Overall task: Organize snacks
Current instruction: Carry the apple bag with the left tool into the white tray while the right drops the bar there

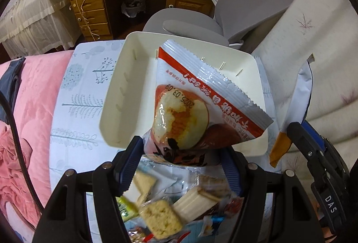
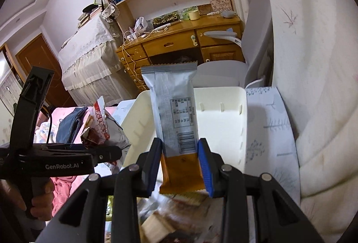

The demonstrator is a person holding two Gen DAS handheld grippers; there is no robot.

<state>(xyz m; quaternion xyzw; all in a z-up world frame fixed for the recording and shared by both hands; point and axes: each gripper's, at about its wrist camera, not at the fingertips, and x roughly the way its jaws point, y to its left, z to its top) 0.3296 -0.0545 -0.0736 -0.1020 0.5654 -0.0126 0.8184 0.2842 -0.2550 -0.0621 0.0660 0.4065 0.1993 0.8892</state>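
Bed [image 1: 26,90] w/ tree-print cloth [image 1: 78,97], white tray [image 1: 116,108], snack pile [image 1: 170,205].

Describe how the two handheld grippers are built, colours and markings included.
Both are black plastic frames with silver pivot bolts. The left gripper and right gripper have blue ribbed finger pads. Seen from the right wrist, the left one's side reads "GenRobot.AI"; a black cable trails behind.
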